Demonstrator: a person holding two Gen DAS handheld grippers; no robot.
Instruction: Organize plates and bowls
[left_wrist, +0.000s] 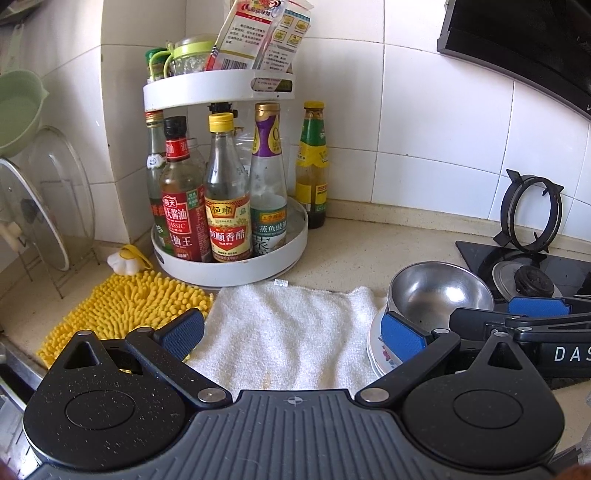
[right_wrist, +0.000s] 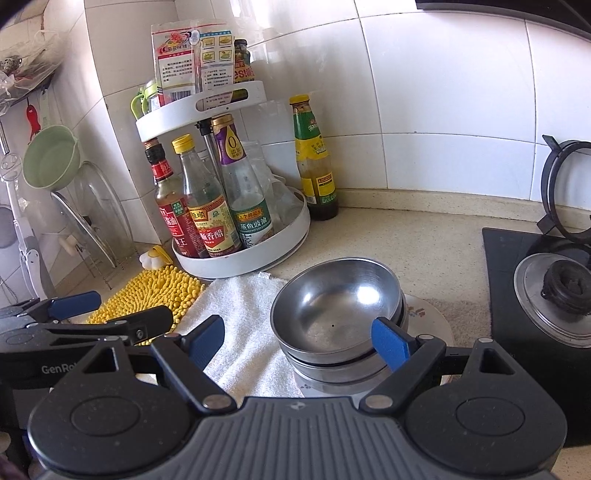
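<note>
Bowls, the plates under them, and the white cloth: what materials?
Bowls: likely stainless steel, brushed-shiny, with soft grey reflections inside. Plates: probably glazed ceramic or possibly melamine, glossy white with a floral print. White cloth: looks like cotton terry, with a looped matte pile.

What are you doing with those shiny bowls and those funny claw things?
A person is tidying dishes on the kitchen counter with a gripper in each hand. The steel bowls are nested in a stack on flowery plates, next to a white towel. The right gripper is open around the near side of the bowl stack but has not squeezed it. The left gripper is open over the towel, holding nothing.
</note>
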